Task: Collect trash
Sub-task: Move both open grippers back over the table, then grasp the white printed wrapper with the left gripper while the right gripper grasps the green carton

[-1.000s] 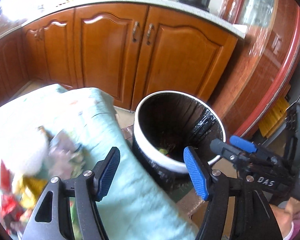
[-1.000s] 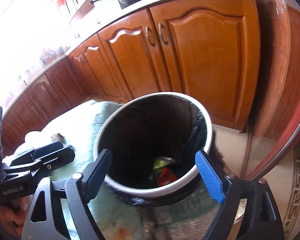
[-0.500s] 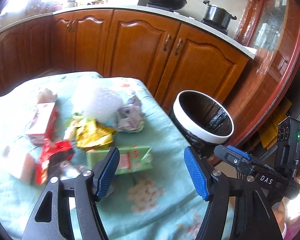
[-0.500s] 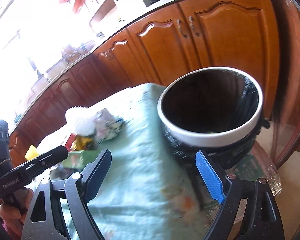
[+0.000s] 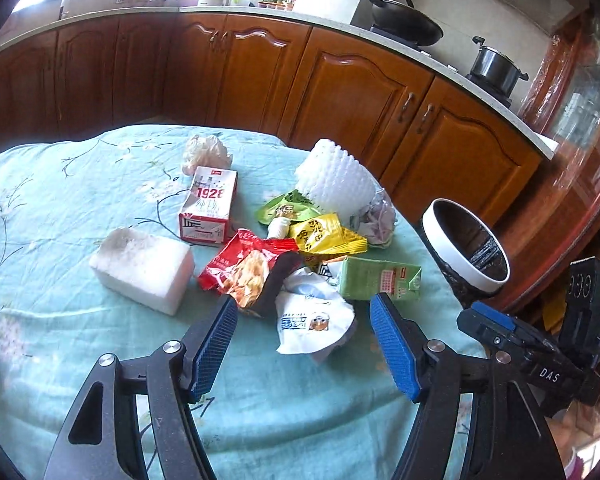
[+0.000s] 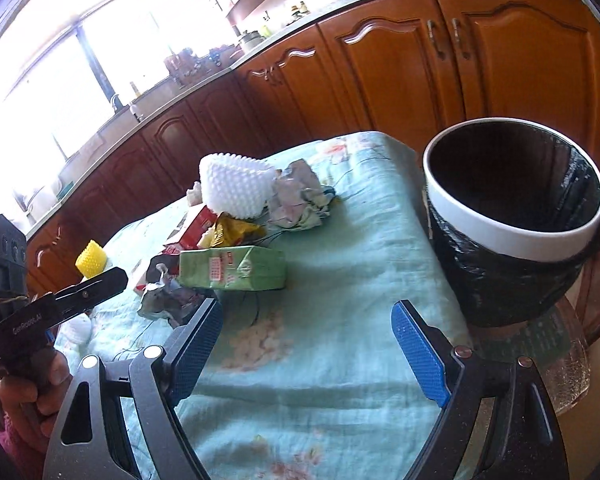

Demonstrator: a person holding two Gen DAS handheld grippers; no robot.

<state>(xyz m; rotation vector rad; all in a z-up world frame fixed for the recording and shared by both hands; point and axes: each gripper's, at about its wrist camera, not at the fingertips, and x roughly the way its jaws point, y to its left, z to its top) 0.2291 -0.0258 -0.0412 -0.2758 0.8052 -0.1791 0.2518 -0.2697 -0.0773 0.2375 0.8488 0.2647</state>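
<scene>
A pile of trash lies on the table's light green cloth (image 5: 80, 208): a white wrapper (image 5: 310, 320), a red snack bag (image 5: 244, 266), a green carton (image 5: 376, 278), a yellow packet (image 5: 320, 234), a red and white carton (image 5: 210, 206), a white foam block (image 5: 142, 266) and a white foam net (image 5: 336, 182). My left gripper (image 5: 302, 346) is open and empty, just above the white wrapper. My right gripper (image 6: 306, 344) is open and empty over the cloth, with the green carton (image 6: 232, 270) ahead on the left. The white-rimmed bin with a black liner (image 6: 512, 216) stands off the table's right edge (image 5: 466, 254).
Wooden kitchen cabinets (image 5: 340, 84) run behind the table, with a wok (image 5: 404, 24) and a pot (image 5: 496, 66) on the counter. A yellow foam net (image 6: 92, 262) stands at the far left of the table. A crumpled paper ball (image 5: 206, 150) lies at the back.
Both grippers have swung left and back from over the bin to over the table. The trash pile has come into full view. Both stay open and empty.
</scene>
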